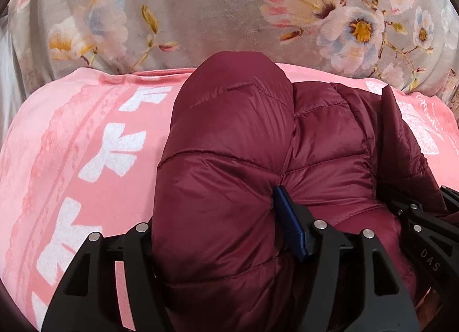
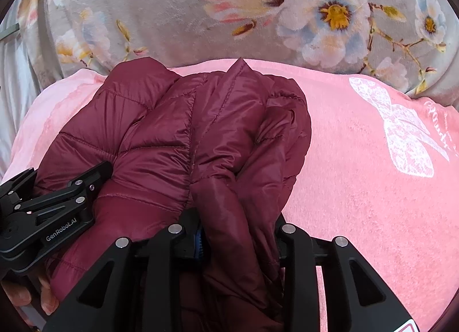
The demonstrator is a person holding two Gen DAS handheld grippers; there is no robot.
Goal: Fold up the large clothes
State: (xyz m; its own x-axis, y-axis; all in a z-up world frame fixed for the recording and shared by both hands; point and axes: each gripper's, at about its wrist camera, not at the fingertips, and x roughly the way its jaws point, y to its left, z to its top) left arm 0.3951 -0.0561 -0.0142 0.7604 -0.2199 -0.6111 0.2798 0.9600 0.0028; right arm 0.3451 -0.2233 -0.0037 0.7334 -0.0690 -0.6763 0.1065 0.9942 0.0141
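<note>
A maroon quilted puffer jacket (image 1: 229, 142) lies bunched on a pink blanket (image 1: 94, 131). My left gripper (image 1: 221, 231) is shut on a thick puffy fold of the jacket; one blue pad shows at its right finger (image 1: 289, 223). In the right wrist view the jacket (image 2: 178, 137) is a crumpled heap. My right gripper (image 2: 238, 240) is shut on a thin flap of it. The left gripper (image 2: 57, 203) shows at the left of that view, pressed into the jacket. The right gripper's body (image 1: 424, 223) shows at the left view's right edge.
The pink blanket (image 2: 358, 174) has white bow prints and covers the surface under the jacket. Behind it lies a grey floral plush cover (image 1: 215, 11), which also shows in the right wrist view (image 2: 157, 11). A hand (image 2: 25, 294) holds the left gripper.
</note>
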